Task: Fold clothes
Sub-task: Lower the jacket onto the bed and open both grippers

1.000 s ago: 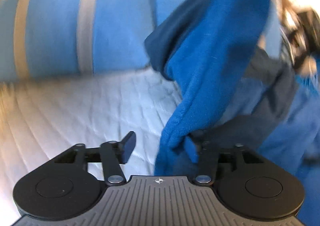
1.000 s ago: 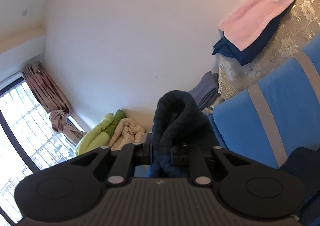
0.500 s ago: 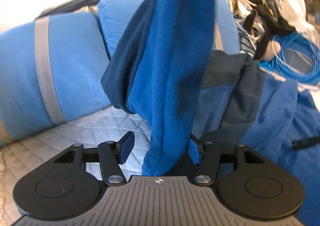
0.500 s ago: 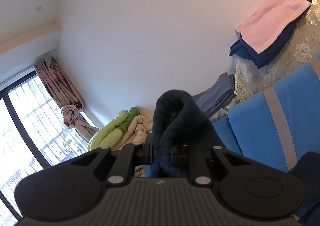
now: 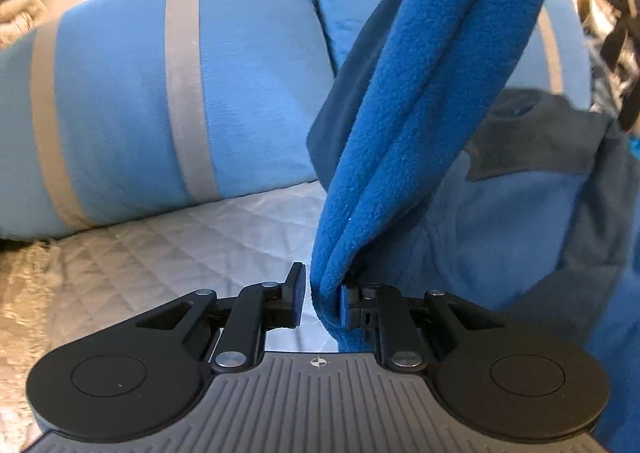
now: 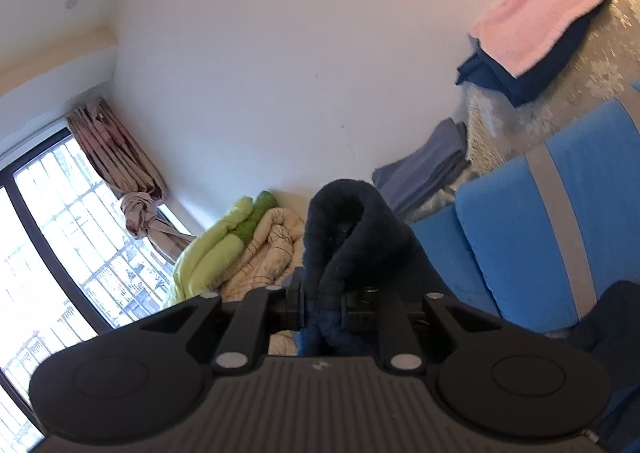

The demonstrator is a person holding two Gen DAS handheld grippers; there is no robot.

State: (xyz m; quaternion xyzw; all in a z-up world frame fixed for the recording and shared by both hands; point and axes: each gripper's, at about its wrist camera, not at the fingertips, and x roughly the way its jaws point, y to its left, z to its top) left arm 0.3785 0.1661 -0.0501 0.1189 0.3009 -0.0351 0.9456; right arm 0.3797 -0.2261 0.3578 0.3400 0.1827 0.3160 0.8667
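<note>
Two blue cushions (image 5: 160, 93), quilted seat (image 5: 180, 245), right tool (image 6: 322, 303) clamping fleece (image 6: 344, 229), left tool (image 5: 322, 299) seemingly ajar.

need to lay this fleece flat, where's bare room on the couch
Free: the grey quilted seat cover, bordered behind by the blue grey-striped cushions and on the right by the hanging blue fleece garment. Crowded: right of the fleece, where blue and dark clothing is piled.

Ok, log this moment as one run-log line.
step: fold clothes, lifting | left gripper: nearly shut around blue fleece garment, small gap beside left pad | right gripper: shut on fleece bunch | below: quilted cover
</note>
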